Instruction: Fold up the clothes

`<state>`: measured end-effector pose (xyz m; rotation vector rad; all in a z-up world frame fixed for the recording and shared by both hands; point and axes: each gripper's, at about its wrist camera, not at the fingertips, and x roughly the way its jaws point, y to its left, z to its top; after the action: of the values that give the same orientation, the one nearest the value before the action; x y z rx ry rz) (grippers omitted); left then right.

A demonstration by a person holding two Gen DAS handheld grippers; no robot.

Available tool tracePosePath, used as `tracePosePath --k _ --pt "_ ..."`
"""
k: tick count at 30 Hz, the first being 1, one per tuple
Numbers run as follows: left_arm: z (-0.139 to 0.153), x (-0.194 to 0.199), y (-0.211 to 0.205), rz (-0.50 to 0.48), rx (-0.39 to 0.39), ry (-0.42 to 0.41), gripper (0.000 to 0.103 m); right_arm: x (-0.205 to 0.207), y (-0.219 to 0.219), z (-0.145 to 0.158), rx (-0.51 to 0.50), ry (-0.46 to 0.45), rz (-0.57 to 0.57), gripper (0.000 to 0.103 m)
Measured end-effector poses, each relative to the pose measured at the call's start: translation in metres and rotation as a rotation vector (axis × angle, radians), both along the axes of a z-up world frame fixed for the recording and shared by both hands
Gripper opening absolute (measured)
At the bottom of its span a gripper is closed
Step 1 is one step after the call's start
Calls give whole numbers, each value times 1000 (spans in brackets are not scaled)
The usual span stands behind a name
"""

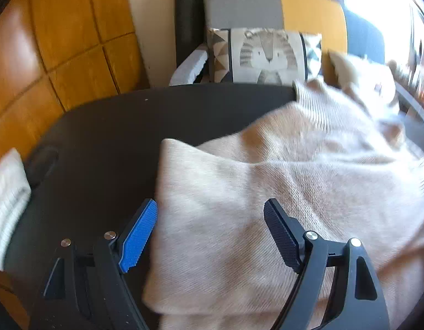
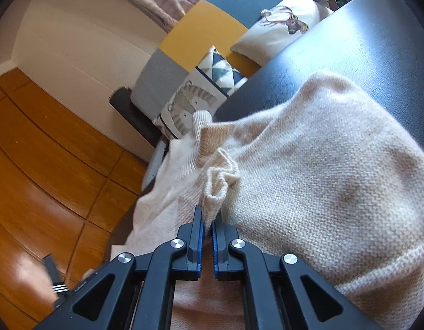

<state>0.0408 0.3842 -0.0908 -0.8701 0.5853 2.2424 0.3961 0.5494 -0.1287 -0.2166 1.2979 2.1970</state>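
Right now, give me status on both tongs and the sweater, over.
Left tongs open over a folded part of the sweater. Right tongs shut on bunched knit. White cloth at table edge, not in the way.

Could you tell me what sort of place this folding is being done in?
Most likely a living room at home. A patchwork sofa with animal-print cushions stands behind the dark table, the floor is polished wood, and a cream knitted sweater lies on the table.
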Motion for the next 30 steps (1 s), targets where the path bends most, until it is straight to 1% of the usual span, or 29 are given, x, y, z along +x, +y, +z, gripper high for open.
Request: tracePosePath --k 1,3,4,6,7,9,11,12,13,15,18,21,23,25,27,30 --pt "-2 4 1 4 -13 27 83 1 0 1 2 11 -2 3" --pt "-8 9 -2 7 -28 40 83 6 -3 4 28 48 -13 5" --pt "-11 6 -4 9 -27 23 83 10 -5 6 45 74 -22 5" --pt "-15 -3 -9 15 -1 -19 84 16 -8 8 67 115 -45 5" --pt "-16 -4 -14 18 14 -38 86 19 -7 8 64 125 -54 5" --pt "-18 -5 -21 21 40 -77 87 18 -3 5 29 114 -58 5" --pt "-20 -4 -26 24 58 -104 90 14 -1 4 2 87 -44 10" --pt "-21 -6 -27 27 66 -117 90 12 0 5 -7 77 -29 18" --pt "-23 -10 -26 27 75 -130 90 10 0 6 -15 66 -14 22" --pt "-25 -14 -26 26 88 -144 91 8 1 9 -37 55 2 26" --pt "-23 -12 -27 29 99 -115 91 8 6 6 -112 39 -11 26" --pt "-19 -2 -26 26 103 -39 91 8 8 9 -159 -20 -44 26" --pt "-15 7 -25 3 113 10 91 5 7 11 -163 -60 -59 26" --pt "-12 14 -25 -21 122 45 91 -1 9 12 -162 -103 -51 26" --pt "-10 17 -25 -33 126 62 91 -8 11 13 -159 -114 -31 26" --pt "-11 15 -25 -29 124 55 91 -19 13 14 -154 -124 -1 25"
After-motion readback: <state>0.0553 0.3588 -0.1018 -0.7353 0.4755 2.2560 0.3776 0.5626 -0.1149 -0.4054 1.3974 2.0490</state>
